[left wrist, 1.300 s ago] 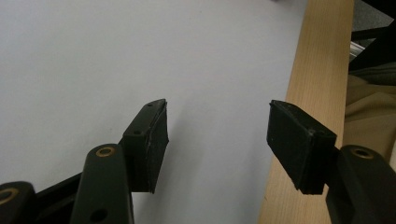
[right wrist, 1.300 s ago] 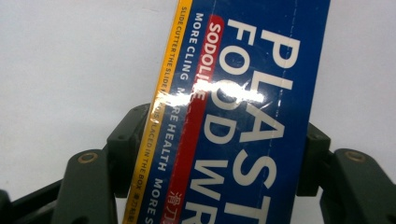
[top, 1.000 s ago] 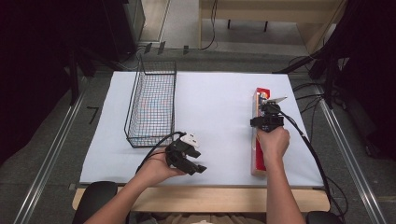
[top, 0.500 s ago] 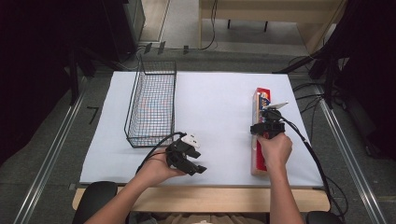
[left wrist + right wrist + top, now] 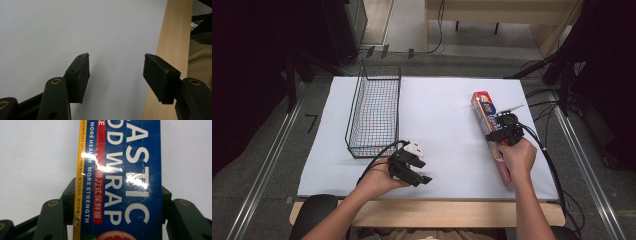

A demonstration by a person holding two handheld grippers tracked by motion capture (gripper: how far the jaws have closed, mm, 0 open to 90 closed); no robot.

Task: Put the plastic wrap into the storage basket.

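Note:
A long plastic wrap box, red and blue, lies on the white mat at the right, running from far to near. My right gripper points down onto its middle. In the right gripper view the two jaws have just been closing and now press both long sides of the box, so the right gripper is shut on it. My left gripper rests near the table's front edge, pointing right. Its pads stand apart over bare mat, and the left gripper is open with nothing between its pads.
A wire basket stands on the left half of the white mat, just beyond the left hand. The wooden table edge runs along the front and lies close to the left gripper's right jaw. Cables trail from both grippers.
The right hand has shifted slightly toward the near edge over the box. The left hand and the box have kept still.

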